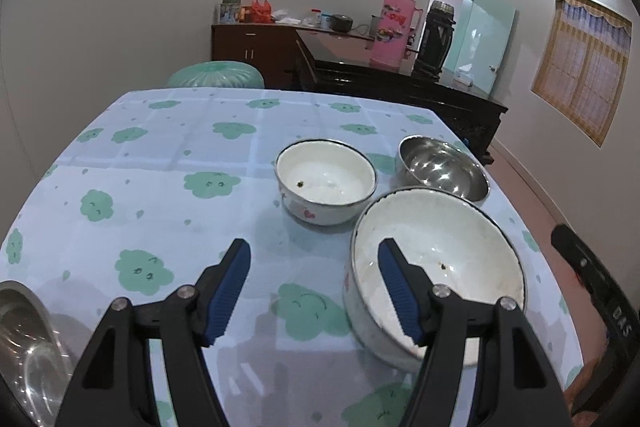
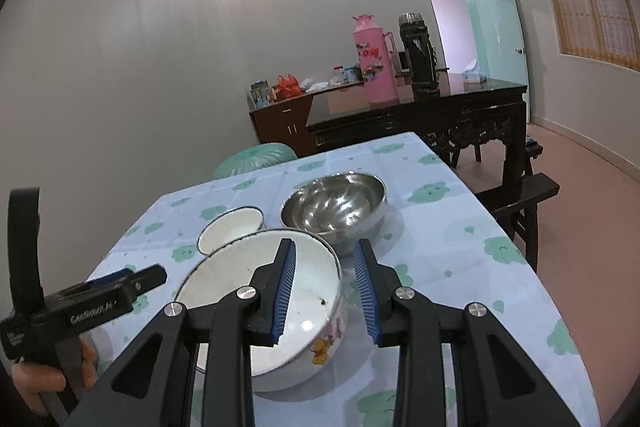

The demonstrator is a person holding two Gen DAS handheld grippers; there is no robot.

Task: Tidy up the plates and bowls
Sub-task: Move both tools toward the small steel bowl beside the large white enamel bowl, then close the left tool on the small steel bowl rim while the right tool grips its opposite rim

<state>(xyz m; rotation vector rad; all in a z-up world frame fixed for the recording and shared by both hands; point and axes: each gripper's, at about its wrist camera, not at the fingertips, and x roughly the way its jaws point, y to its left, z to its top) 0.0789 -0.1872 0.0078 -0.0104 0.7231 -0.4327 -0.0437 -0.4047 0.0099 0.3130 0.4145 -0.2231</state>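
Note:
A large white enamel bowl (image 1: 460, 251) (image 2: 240, 287) sits near the front of the table. Behind it stand a small white enamel bowl (image 1: 326, 183) (image 2: 232, 229) and a steel bowl (image 1: 442, 167) (image 2: 334, 207). A second steel bowl (image 1: 24, 339) lies at the lower left. My left gripper (image 1: 314, 253) (image 2: 156, 275) is open. Its right finger hangs over the large bowl's inside and its left finger stays well off the wall. My right gripper (image 2: 325, 247) (image 1: 560, 235) is narrowly open at the bowl's right rim, pads not pressing it.
The table carries a pale blue cloth with green shapes (image 1: 160, 167) (image 2: 440, 247). Behind it stands a dark wooden sideboard (image 2: 460, 107) with a pink thermos (image 1: 394, 27) and a black one (image 1: 438, 39). A dark bench (image 2: 520, 195) stands off the table's right edge. A hand (image 2: 40, 383) holds the left gripper.

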